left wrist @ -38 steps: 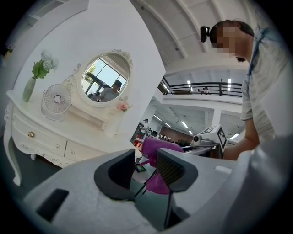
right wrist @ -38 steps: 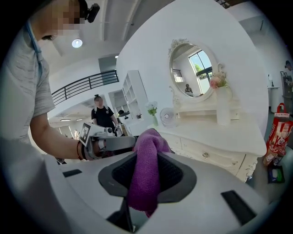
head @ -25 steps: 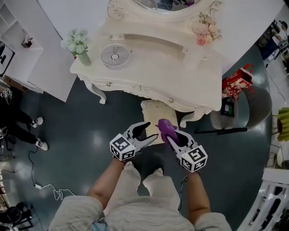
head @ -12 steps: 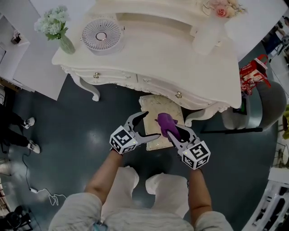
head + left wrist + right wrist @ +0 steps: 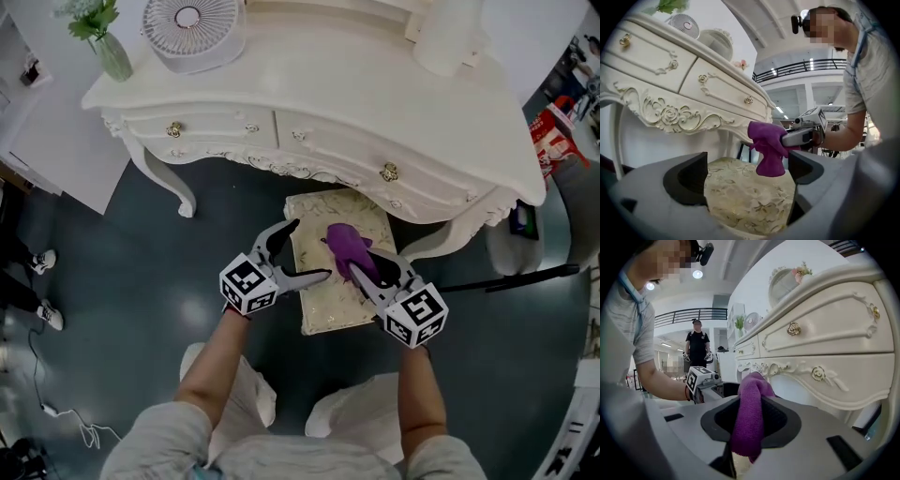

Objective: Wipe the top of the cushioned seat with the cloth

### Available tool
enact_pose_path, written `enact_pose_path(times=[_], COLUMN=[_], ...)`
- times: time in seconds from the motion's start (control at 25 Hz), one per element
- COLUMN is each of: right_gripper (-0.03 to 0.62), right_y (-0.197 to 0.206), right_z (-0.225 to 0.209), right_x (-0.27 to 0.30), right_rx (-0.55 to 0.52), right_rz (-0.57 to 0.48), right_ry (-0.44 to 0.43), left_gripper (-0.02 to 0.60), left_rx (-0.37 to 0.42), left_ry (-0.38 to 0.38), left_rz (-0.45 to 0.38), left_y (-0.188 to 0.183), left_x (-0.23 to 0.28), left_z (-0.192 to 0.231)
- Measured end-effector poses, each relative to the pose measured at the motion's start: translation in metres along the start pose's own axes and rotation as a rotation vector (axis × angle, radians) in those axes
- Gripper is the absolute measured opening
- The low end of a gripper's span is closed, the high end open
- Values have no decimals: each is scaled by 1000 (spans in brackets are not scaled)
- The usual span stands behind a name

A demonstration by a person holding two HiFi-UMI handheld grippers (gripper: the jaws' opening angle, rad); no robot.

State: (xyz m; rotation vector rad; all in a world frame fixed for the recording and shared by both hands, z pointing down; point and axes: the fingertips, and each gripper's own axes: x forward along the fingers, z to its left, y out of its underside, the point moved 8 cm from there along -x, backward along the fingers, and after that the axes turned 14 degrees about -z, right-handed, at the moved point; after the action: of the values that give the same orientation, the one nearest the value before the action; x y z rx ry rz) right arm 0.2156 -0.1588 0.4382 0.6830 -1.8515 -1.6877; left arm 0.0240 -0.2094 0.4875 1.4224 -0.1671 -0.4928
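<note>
Head view, looking steeply down: a small cushioned seat [image 5: 323, 300] with pale floral upholstery stands just in front of a carved cream dressing table [image 5: 309, 103], which fills the 12 o'clock half of the view. A person holds a gripper in each hand over the seat. The right gripper [image 5: 367, 270], coming in from 4 o'clock, has its jaws pinched narrow on a bunched purple cloth [image 5: 349, 246]. The cloth hangs off the tips above the middle of the seat, probably so it can be pressed down and dragged across the top. Whether it touches the fabric yet cannot be told. The left gripper [image 5: 309, 249] sits at the seat's 9 o'clock edge with its jaws spread wide and gripping nothing. Its own view shows only the upholstery through the gap, likely so it can steady the seat. Compared with a second ago, the left jaws have just been opening from about half width. Both grippers are lower and over the seat, no longer short of it at 6 o'clock, and the table looms larger.
</note>
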Motion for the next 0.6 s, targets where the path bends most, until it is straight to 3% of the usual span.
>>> enact_pose_path(times=[0.32, 0.6], right_gripper=[100, 101], right_y=[37, 33], right_z=[-6, -25], right_x=[6, 10], right_rx=[-117, -154], right_rz=[-18, 11], right_ry=[54, 195], left_gripper=[529, 528], left_rx=[51, -10], left_ry=[4, -29], left_rz=[-43, -65], left_y=[46, 58], left_x=[-19, -45], left_z=[2, 3])
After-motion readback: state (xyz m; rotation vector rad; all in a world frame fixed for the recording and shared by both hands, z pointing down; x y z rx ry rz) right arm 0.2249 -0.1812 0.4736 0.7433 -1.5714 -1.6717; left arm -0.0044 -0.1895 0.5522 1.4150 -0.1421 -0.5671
